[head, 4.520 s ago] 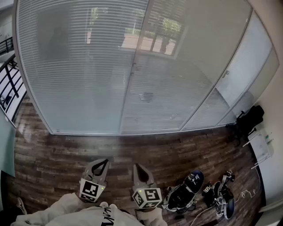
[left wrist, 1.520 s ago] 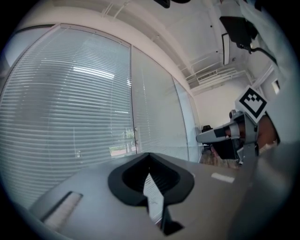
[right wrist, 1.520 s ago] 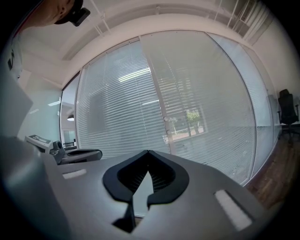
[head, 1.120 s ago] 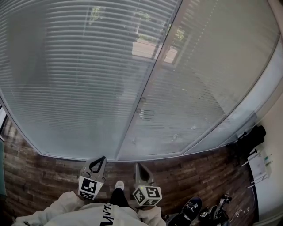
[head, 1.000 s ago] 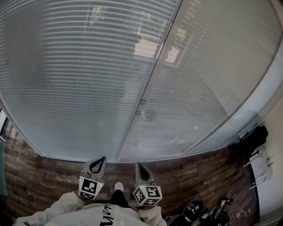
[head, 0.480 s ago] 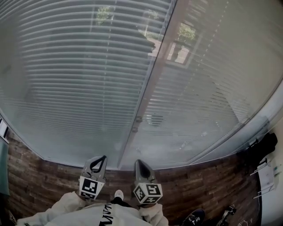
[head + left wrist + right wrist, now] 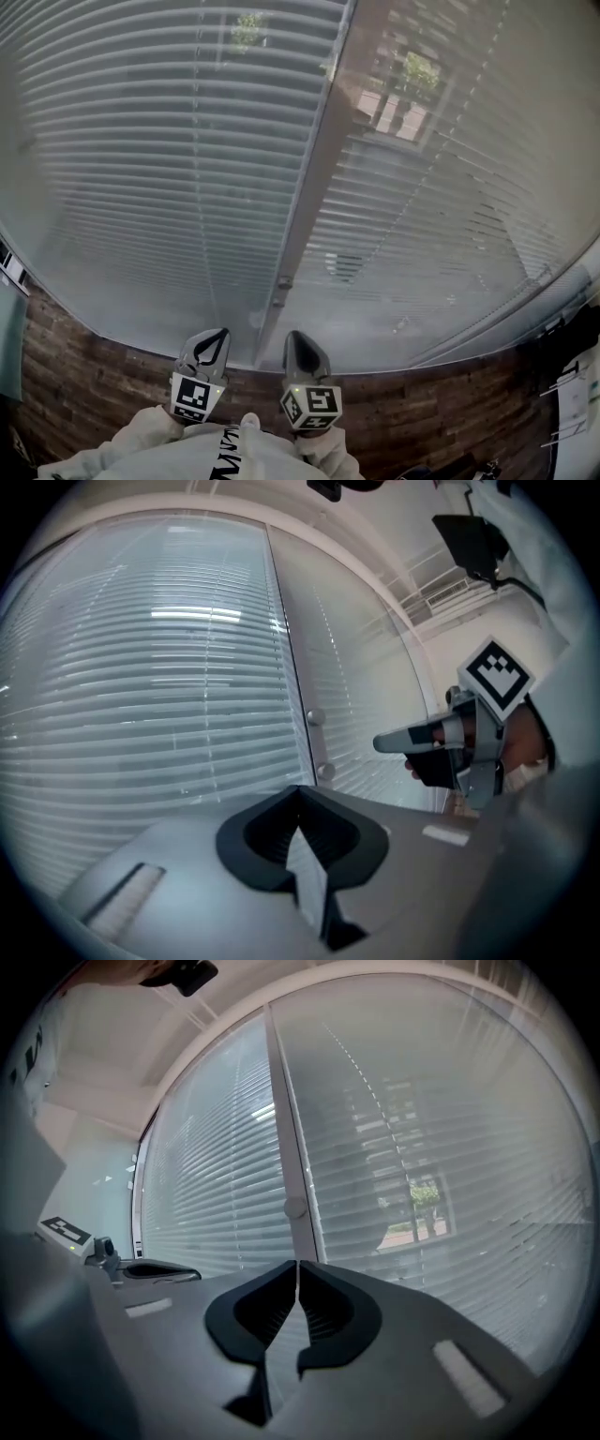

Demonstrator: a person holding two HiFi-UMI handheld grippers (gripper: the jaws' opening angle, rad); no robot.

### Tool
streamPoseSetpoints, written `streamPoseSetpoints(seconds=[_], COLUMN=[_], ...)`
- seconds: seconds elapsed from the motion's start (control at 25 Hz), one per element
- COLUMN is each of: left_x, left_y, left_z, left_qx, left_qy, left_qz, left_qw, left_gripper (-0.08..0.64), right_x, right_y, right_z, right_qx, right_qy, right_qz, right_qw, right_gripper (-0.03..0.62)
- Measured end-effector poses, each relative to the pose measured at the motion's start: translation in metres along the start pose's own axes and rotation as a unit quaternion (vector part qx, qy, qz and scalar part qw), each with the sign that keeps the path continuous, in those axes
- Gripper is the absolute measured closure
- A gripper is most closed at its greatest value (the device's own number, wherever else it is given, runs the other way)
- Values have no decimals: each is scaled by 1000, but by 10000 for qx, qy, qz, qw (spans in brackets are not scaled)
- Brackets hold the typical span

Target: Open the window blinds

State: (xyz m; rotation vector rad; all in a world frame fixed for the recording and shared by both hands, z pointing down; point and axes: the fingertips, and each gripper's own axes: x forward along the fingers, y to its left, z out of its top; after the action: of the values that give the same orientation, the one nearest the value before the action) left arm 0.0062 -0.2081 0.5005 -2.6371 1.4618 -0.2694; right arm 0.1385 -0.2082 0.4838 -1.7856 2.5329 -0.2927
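Right, both grippers are out in front of you: left gripper [image 7: 210,343] pressed together on nothing, right gripper [image 7: 298,345] the same, jaws meeting at the tips. Dark lettering [image 7: 225,459] on your white top is cut off and unreadable. Just beyond the tips lies a strip of wood-plank floor [image 7: 84,375]. Then comes the upright window post [image 7: 309,187], rising between the two grippers and carrying small round knobs [image 7: 284,281]. Ahead, on either side of it, hang the blinds [image 7: 141,169]: white horizontal slats, lowered all the way. A tree [image 7: 424,70] shows faintly through the right-hand pane.
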Motion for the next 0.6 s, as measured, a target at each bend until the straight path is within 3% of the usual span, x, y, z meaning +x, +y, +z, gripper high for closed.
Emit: streamPoseSetpoints(seconds=[0.2,0.36,0.44,0.6], left_x=[8,19,23,26], left_y=[1,7,7,5], left_z=[-1,-4,-7,-13], left_qx=[-12,-42,-54,-109], left_qy=[34,131,153,191], left_qz=[37,4,-83,-297], left_qw=[10000,9999,9998,9993], left_gripper=[560,560,560,560], right_x=[13,23,28,44], right_y=[0,4,10,29], right_z=[13,31,42,50], right_qx=[-352,-1297,-2053,-3511], right_qy=[-42,-52,-88,78], right_qz=[25,-165,-261,-488], right_qw=[9994,9914,9783,9350], right_gripper=[547,482,457,423])
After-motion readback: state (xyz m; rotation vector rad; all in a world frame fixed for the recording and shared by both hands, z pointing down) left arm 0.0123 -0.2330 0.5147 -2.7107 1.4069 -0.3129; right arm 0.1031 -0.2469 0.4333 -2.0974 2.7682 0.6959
